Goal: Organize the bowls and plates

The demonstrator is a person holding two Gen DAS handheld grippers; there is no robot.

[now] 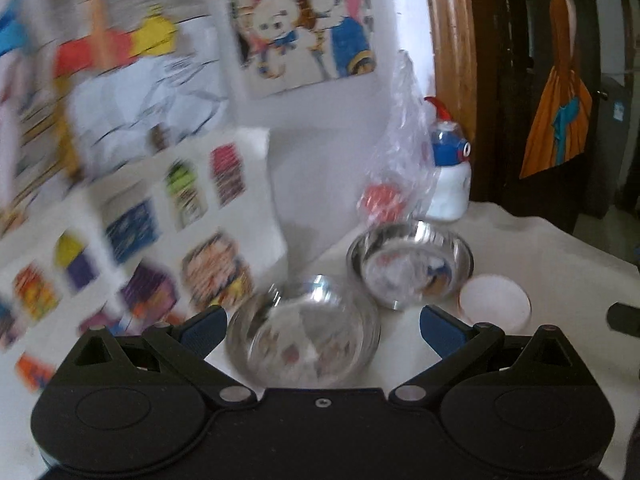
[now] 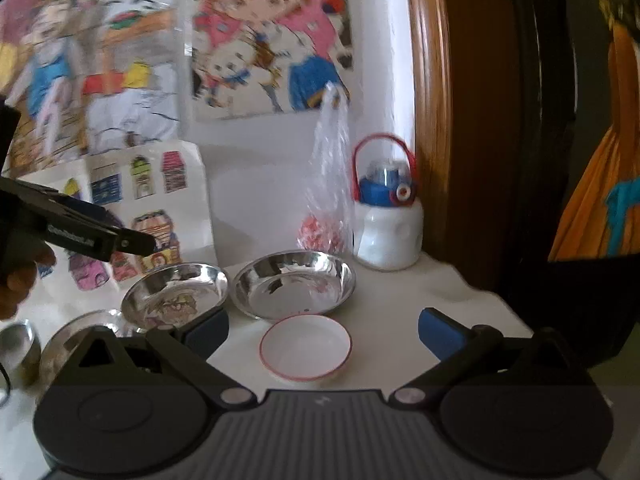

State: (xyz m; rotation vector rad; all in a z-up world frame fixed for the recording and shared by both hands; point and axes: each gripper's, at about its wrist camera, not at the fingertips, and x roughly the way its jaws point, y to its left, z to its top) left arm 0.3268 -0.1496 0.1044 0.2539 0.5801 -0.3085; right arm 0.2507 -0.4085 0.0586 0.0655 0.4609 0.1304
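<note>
My left gripper (image 1: 322, 330) has its jaws wide apart, the ribbed blue pads (image 1: 204, 330) flanking a shiny round steel bowl (image 1: 302, 340) without touching it, as far as the blur lets me tell. Just beyond and to the right sits a wider steel dish (image 1: 410, 264), its polished wall mirroring the room, and right of that a small white saucer (image 1: 495, 302) lies flat on the white cloth table (image 1: 560, 280).

My right gripper (image 2: 322, 334) is spread open too, holding nothing. Between its pads lies the same white saucer (image 2: 306, 348), shallow, glossy, with a thin red rim. Farther off the wide steel dish (image 2: 294, 284) sits just beside the smaller steel bowl (image 2: 176, 292) on its left. At the far left edge are more curved steel pieces (image 2: 18, 342), too blurred to name.

Against the far wall stands a squat white plastic bottle (image 2: 390, 232) with a blue cap and red loop handle, and next to it a crinkly clear bag (image 2: 330, 184) holding something red and white. Colourful cartoon drawings (image 2: 264, 40) cover the wall; a rounded wooden frame (image 2: 434, 120) rises on the right.
</note>
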